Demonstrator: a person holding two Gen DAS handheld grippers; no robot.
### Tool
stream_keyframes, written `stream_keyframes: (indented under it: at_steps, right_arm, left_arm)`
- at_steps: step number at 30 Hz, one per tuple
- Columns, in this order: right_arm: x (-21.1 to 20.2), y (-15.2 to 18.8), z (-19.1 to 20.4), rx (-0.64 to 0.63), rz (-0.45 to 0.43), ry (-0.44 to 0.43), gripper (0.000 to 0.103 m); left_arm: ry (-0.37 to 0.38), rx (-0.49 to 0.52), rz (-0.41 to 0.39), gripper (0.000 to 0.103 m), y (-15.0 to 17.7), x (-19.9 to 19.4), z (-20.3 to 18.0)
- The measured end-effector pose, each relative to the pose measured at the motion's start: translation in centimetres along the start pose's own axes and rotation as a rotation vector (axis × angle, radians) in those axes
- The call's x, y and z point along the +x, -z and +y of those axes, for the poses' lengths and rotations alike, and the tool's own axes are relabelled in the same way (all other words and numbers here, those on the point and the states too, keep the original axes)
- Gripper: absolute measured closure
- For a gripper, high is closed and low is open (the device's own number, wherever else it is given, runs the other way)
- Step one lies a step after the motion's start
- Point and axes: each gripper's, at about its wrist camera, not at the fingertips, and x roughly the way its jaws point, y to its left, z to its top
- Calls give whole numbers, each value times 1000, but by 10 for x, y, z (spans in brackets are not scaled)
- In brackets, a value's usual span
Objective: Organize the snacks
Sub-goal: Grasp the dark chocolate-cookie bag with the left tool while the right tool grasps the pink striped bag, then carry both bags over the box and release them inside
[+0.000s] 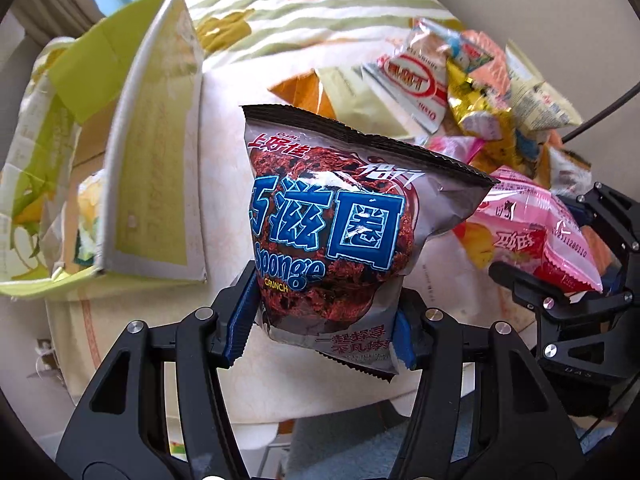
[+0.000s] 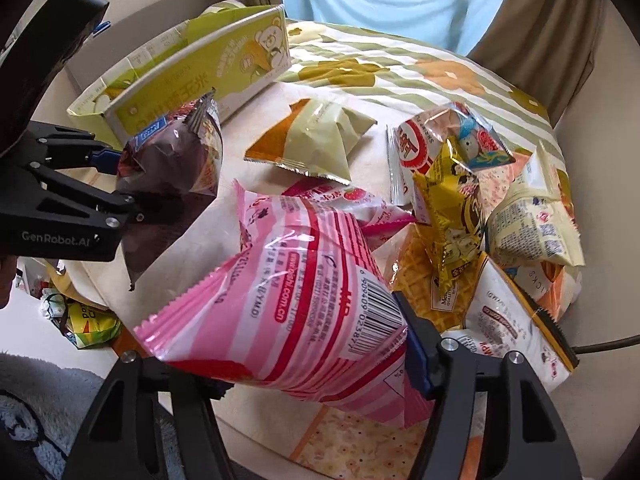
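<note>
- While the cloth-covered worktop (image 2: 400,76) fills both views, the green carton (image 2: 192,76) lies open at upper left.
- Loose snack pile (image 2: 472,200): right of frame.
- Left gripper (image 1: 320,328): fingers clamped on brown chocolate bag (image 1: 332,232), lifted at centre.
- Right gripper (image 2: 312,364): fingers clamped on pink bag (image 2: 304,280), lower centre.

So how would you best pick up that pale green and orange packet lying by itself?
The pale green packet lies flat, apart from the pile. I'd probably bring the tongs down from above and pinch its puffed middle, or the crimped near edge, where nothing crowds it.
</note>
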Motion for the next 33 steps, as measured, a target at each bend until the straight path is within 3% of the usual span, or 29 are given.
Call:
stream_keyframes:
  at_steps: [9, 16, 24, 33]
  right_arm:
    - [-46, -18, -2, -25, -96, -33, 41]
    - [-89, -54, 6, -102, -195, -51, 41]
    - [-105, -119, 43, -182, -288, -91, 41]
    - [-67, -200, 102, -139, -302, -139, 41]
  left_arm:
    - [-5, -65, -146, 49, 4, -59, -3]
    - [-6, -148, -287, 49, 5, -111, 21]
    - [-58, -217, -375, 49, -13, -153, 97]
    - [-65, -270, -300, 49, -32, -132, 211]
